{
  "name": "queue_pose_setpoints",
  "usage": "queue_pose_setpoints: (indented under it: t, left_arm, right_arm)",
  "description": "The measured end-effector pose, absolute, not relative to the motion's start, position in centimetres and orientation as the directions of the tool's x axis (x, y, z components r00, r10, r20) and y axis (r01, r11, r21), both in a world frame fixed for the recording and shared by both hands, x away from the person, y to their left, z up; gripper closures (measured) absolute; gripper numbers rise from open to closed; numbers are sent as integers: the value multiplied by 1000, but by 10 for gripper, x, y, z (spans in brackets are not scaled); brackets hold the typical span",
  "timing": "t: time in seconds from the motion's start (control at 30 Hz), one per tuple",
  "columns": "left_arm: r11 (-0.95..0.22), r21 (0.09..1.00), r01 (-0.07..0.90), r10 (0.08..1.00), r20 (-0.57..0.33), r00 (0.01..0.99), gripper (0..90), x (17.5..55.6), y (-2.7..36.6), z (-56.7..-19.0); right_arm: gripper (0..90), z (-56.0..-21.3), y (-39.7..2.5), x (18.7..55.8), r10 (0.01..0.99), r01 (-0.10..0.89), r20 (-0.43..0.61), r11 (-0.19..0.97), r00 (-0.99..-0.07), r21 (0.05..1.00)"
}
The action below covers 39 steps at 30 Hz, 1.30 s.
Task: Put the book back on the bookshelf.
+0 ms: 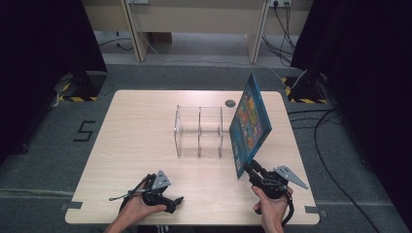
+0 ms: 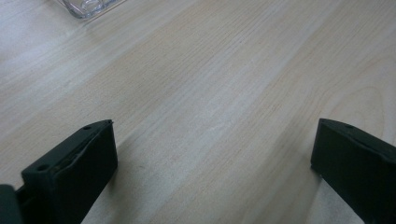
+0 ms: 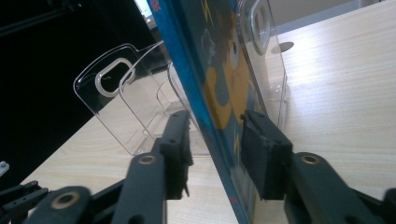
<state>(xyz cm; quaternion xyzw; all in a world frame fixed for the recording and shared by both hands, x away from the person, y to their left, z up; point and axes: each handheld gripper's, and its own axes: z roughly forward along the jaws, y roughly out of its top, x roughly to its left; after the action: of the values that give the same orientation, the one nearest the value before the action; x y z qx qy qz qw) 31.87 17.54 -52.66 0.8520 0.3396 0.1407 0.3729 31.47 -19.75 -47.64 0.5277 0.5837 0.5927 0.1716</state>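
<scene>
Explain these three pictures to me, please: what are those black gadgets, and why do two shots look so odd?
A person sits at a wooden table, holding a hand-held gripper in each hand, a two-jawed pincer tool. The high view looks down from above. The other two shots come from small cameras riding on the tools themselves, so the black jaws rise from the bottom.

On the table stands a clear plastic rack with dividers. The right hand-held gripper clamps the lower edge of a blue picture book, holding it upright and tilted beside the rack. The left hand-held gripper rests low over bare wood, jaws wide apart, holding nothing.
</scene>
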Motion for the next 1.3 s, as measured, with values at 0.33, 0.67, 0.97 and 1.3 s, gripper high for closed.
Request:
queue_pose_setpoints:
  t: [0.33,0.67,0.97,1.3]
  left_arm:
    - [-492,731,474,683,-14,730,0,319,175,-527]
    - [-493,731,472,681,-14,732,0,319,176,-527]
    - [-494,730,472,680,-14,733,0,319,176,-527]
    - [-495,731,470,677,-14,736,0,318,176,-527]
  right_arm:
    - [558,-473,-203,305,826,394,366,-193,-429,898]
    - [452,-476,-208,300,820,420,348,-148,-454,896]
    - [424,-482,-208,292,809,443,333,-102,-485,891]
    - [395,-484,-209,288,794,456,331,-77,-510,887]
